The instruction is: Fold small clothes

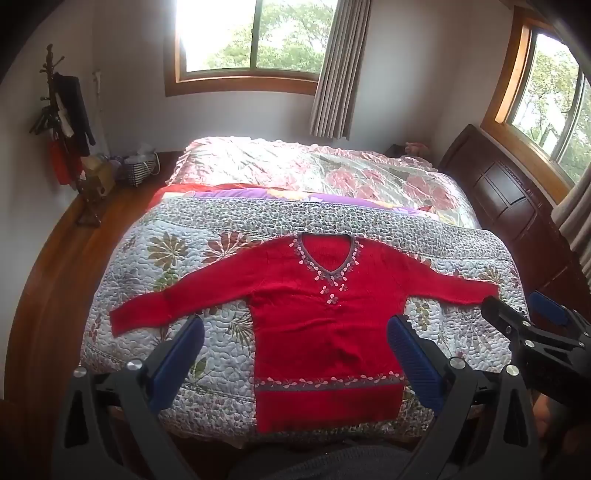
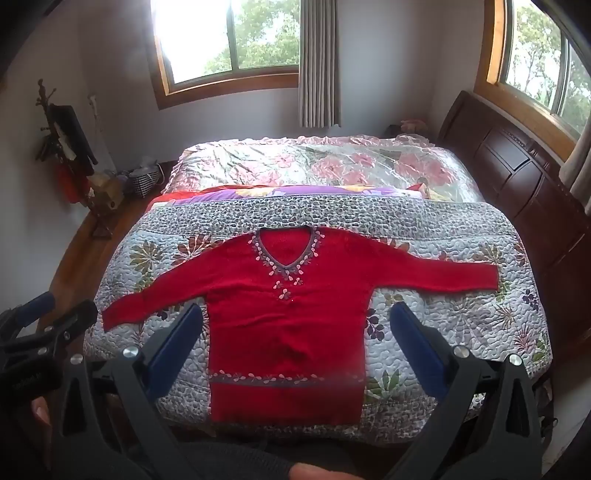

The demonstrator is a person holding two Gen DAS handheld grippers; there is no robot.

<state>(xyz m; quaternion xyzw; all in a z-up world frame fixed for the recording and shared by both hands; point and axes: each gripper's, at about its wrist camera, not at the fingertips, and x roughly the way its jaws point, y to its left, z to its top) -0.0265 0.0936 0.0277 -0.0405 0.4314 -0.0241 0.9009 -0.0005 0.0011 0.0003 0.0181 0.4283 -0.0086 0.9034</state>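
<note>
Lowest in both views: two grippers, fingers spread wide, nothing held. Left gripper (image 1: 295,350) framing the lower body of the sweater (image 1: 325,325) in the left wrist view; right gripper (image 2: 295,339) doing the same in the right wrist view. Both hovering short of the cloth, not touching.

Just beyond, centre of frame: red sweater, laid flat and face up, unfolded. Hem nearest the grippers, V-neck farthest, so the body's long axis running straight away from them. Sleeves stretched out sideways, one cuff toward the left edge of frame, the other toward the right. Judged from this: left gripper nearer the left-frame sleeve, right gripper nearer the right-frame sleeve; a first fold would likely bring a sleeve inward across the body.

Underneath: floral quilt (image 1: 155,266) over the near end of a bed, softly puckered. Farther up the frame, a pink flowered bedspread (image 1: 332,166).

Beyond that: dark wooden headboard (image 1: 498,184) at right, coat stand (image 1: 62,129) at upper left, two windows (image 1: 251,33) with trees outside, grey curtain between.
</note>
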